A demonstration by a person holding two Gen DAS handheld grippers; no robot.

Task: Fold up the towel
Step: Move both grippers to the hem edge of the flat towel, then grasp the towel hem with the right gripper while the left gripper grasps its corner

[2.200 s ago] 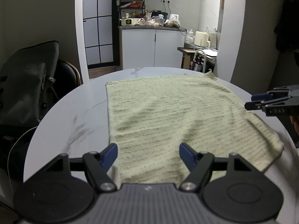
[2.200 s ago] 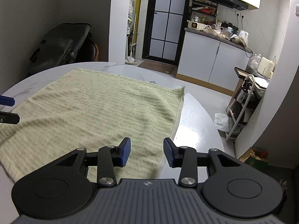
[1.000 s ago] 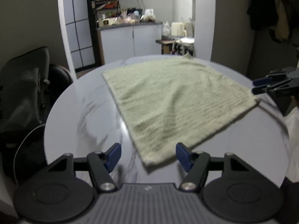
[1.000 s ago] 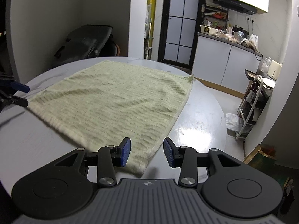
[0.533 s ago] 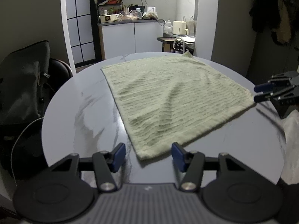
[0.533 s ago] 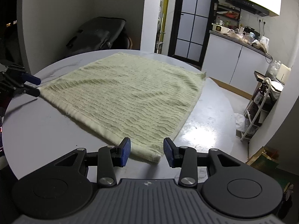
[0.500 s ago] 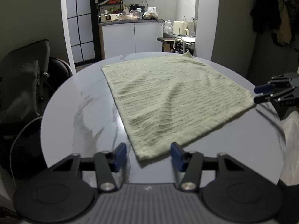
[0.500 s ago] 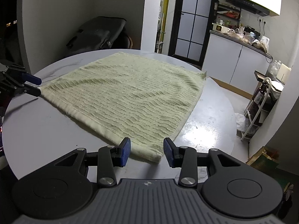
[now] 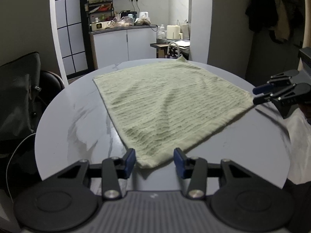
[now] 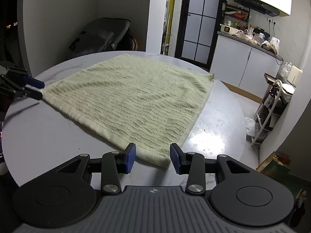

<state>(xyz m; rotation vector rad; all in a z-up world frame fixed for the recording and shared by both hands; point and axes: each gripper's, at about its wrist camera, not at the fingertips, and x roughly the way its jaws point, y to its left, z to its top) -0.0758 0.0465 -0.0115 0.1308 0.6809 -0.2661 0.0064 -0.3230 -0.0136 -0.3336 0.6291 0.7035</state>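
**Both jaws part-open at the near towel corners**

Jaws on my left gripper [image 9: 154,160] stand part-open with a near corner of the towel [image 9: 167,104] lying between the blue pads — pads not pressing it. Same on my right gripper [image 10: 152,156]: part-open, the other near corner between its pads, nothing gripped. Pale green towel lies spread flat on the round grey table [image 9: 252,147], one far corner reaching the table's far edge. Each gripper shows at the edge of the other's view, tips right at its corner. Dark bag [image 10: 101,35] sits behind the table; white kitchen cabinets [image 9: 124,46] beyond.
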